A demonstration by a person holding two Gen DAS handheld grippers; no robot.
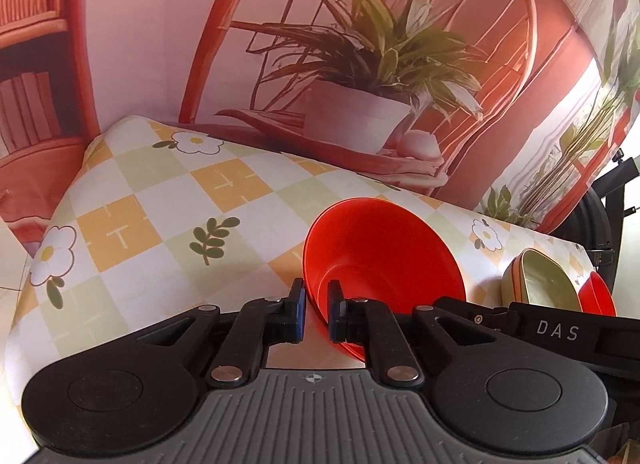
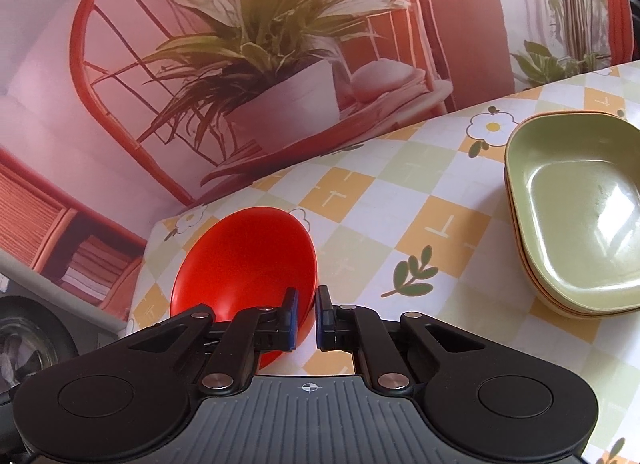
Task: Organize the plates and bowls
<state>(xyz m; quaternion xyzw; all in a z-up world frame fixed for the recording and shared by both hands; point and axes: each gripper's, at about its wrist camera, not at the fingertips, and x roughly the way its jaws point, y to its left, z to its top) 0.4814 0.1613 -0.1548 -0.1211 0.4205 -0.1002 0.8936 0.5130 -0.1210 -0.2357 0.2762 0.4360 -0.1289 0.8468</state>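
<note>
Our left claw is clamped on the near rim of a red bowl, one finger outside the wall and one inside, and the bowl hangs tilted with its mouth turned toward the camera, above the desk. Our right claw grips the rim of another red bowl in much the same way, its fingers drawn close with the wall between them; this bowl also tips toward the lens over the near left part of the desk.

Outward from the right claw, a stack of green dishes sits at the right of the desk, squarish, with orange edges showing between the layers, so several are already nested there. From the left wrist the same stack appears at the far right, with a red piece just beside it that is probably the bowl in our right claw.

We judge the task partly done: the green dishes are gathered, and the two red bowls are in hand and not yet set down, most likely to be nested together or placed beside the stack.

The checked, flowered cloth between the claws and the stack is bare, so nothing blocks the way. Behind the desk hangs a printed backdrop of a potted plant and a chair.
</note>
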